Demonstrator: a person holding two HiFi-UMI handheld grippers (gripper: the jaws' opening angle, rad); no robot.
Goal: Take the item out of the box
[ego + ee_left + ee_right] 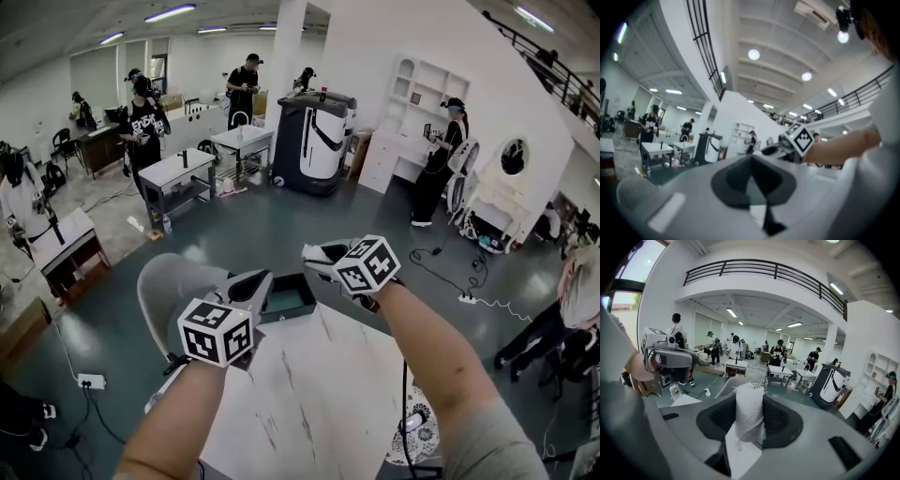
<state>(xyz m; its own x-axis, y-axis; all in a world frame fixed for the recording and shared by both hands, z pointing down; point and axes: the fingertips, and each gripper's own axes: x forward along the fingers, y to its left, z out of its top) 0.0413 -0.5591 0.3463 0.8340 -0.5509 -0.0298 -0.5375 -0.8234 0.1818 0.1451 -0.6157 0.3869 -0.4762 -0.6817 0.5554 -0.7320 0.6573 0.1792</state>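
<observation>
The item is a white cloth (748, 420), and it is already out of the box (291, 315): it stands bunched between the jaws of the right gripper (750, 394), which is clenched on it in mid-air above the table (309, 394), up and to the right of the box in the head view. The box sits at the table's far edge, open, and its greenish inside looks empty from here. The left gripper (751, 161) is held beside it at about the same height, its jaws closed tip to tip with nothing between them. The cloth looks light and soft. It folds into a loose roll under the pads, frayed threads stick out at its top, and a flat tail hangs below the grip. I judge it will not slip easily, since fabric crushes and beds into the pads, but it will droop, swing and unroll freely, so the loose tail could drag on the box rim or the table. It is not fragile, and a firm squeeze does it no harm. The best hold is across the thick bunched middle, as now, not on the frayed edge, where single threads could pull loose. To set it down, lowering the tail first onto bare table should let it settle without snagging.
</observation>
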